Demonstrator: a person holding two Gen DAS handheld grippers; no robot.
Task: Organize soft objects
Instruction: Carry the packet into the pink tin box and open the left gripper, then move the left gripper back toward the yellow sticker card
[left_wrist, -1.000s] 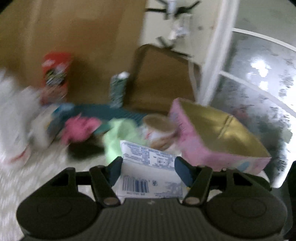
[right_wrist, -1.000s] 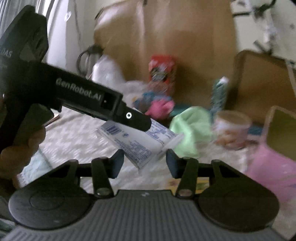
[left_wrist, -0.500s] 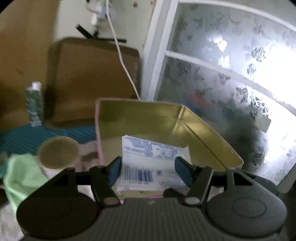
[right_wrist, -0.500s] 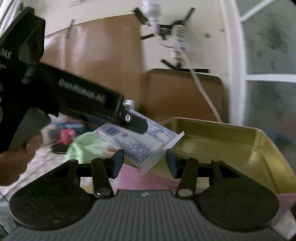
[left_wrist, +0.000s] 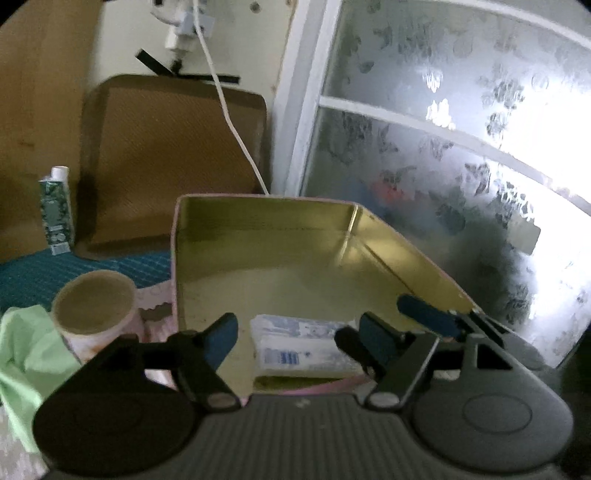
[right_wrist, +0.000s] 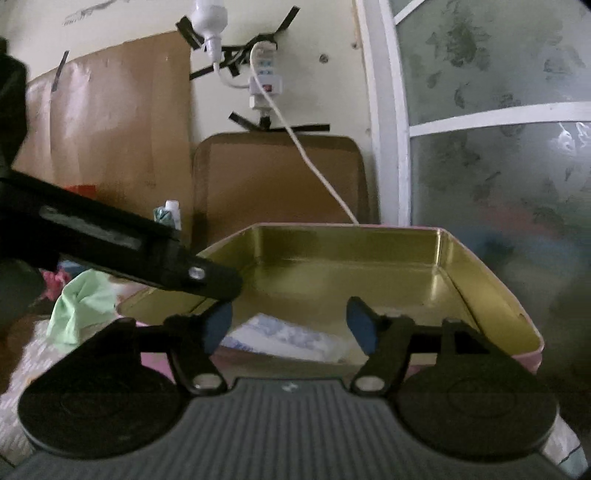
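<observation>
Dim room, window (left_wrist: 480, 122) glare, fisheye bending, slight blur

A lived-in room of a home: a frosted, flower-patterned window (left_wrist: 436, 122) in a white frame, a power strip (right_wrist: 264, 83) taped to the wall with a white cable (right_wrist: 317, 173) hanging down, cardboard (right_wrist: 110, 122) against the wall, and a green cloth (right_wrist: 79, 306).

Tin (left_wrist: 258, 236): glossy gold metal inside. In it, tissue pack (left_wrist: 299, 347), smooth shiny plastic wrap. Left of tin: matt paper cup (left_wrist: 92, 302), soft green cloth (left_wrist: 22, 350). Behind tin: frosted patterned glass (left_wrist: 443, 147).
</observation>
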